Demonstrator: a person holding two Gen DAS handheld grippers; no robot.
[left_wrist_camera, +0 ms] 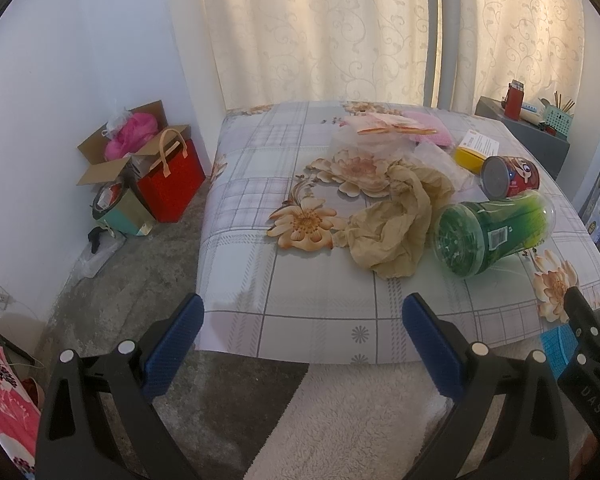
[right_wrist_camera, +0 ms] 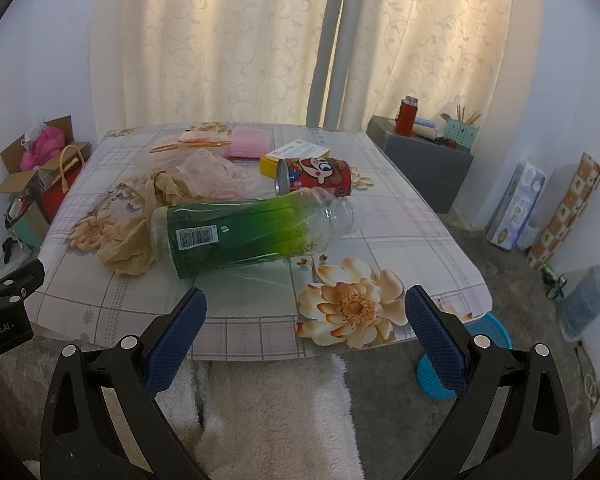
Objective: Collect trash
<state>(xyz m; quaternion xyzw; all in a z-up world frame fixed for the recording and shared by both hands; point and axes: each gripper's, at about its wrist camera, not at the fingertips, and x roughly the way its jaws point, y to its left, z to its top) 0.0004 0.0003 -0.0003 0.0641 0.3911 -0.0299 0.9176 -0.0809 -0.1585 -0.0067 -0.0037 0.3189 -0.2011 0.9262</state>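
Low floral-cloth table (right_wrist_camera: pixel 228 322) ahead of us, both grippers (left_wrist_camera: pixel 302 320) (right_wrist_camera: pixel 306 314) spread wide and empty; green bottle (right_wrist_camera: pixel 244 232) lies sideways just beyond right gripper, so we risk rolling it off on contact.

Left wrist view: set low, just off the near edge of the table (left_wrist_camera: pixel 260 320), facing across it toward the curtains (left_wrist_camera: pixel 320 32), angled to take in the left wall and floor. Right wrist view: same height and nearness, facing the same curtains (right_wrist_camera: pixel 228 40), placed further right, taking in the right wall. Both views share the tabletop, the green bottle (left_wrist_camera: pixel 496 232) (right_wrist_camera: pixel 252 232), the red can (left_wrist_camera: pixel 512 178) (right_wrist_camera: pixel 316 176) and the grey cabinet (left_wrist_camera: pixel 540 140) (right_wrist_camera: pixel 424 160).
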